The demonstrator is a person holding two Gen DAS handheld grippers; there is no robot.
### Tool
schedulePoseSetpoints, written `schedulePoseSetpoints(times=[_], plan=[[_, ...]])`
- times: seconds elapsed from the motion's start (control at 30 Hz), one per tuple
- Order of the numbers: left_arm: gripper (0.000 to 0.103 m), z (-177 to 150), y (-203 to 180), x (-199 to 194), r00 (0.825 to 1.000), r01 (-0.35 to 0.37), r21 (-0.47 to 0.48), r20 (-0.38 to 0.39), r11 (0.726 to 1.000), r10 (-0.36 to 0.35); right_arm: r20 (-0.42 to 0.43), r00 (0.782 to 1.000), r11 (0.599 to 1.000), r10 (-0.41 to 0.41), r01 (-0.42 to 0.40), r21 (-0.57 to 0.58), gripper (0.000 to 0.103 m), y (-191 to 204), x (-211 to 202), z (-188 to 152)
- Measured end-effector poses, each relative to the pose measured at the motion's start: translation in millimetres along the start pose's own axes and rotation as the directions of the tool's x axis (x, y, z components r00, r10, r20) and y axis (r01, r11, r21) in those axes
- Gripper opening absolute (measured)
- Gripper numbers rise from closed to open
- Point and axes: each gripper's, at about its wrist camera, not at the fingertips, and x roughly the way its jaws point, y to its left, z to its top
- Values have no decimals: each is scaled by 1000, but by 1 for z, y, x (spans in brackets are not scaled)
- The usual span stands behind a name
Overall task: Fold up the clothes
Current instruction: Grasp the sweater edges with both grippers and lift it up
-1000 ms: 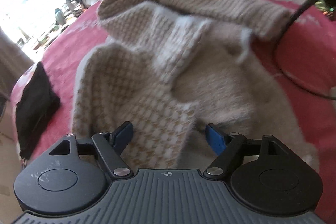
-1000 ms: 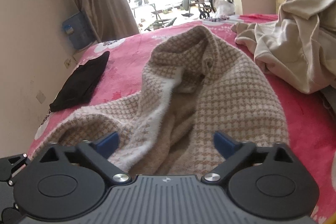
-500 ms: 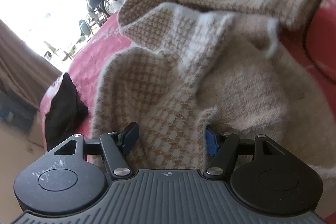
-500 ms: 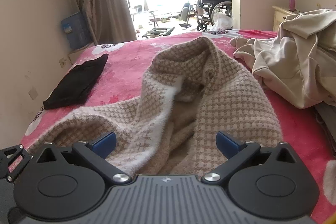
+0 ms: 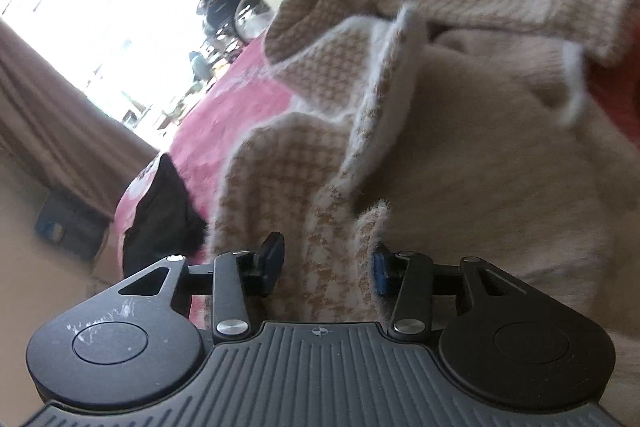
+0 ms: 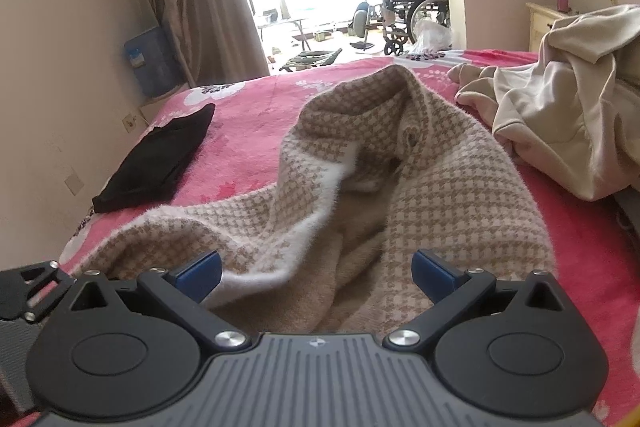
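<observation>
The beige houndstooth sweater (image 6: 440, 187) lies crumpled on the bed with the pink flowered blanket (image 6: 256, 131). The left hand-held gripper (image 5: 326, 263) has its fingers narrowed around a white-edged fold of the sweater, the cloth touching both pads. The right hand-held gripper (image 6: 316, 273) is wide open just above the sweater and holds nothing. A folded black garment (image 6: 156, 163) lies apart near the bed edge, and a cream jacket (image 6: 560, 107) is bunched beside the sweater.
</observation>
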Motion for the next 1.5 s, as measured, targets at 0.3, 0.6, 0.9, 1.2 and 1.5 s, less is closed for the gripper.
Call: schedulePoseSetpoints(times=[0.3,0.6,0.9,1.2,1.5], plan=[[54,4,-14,37,999,-54,78,-4,996,54,-1,1000,1000,10,-10,-28,103,7,4,-3],[20,5,29,25,1000,-26,-120,-21,992,23,144,990,998,11,-2,-65,103,-14,-10,16],[19,-12,92,17,994,-112,-320,-51,941,101,315,940,838,-134,277,-471,103,-20,42,61],[20,-32,137,66,979,-179,-474,-172,862,108,105,994,651,-28,98,-753,103,-4,131,87],[22,-56,151,98,969,-197,-530,-235,825,80,41,990,525,-136,106,-845,103,-7,204,103]])
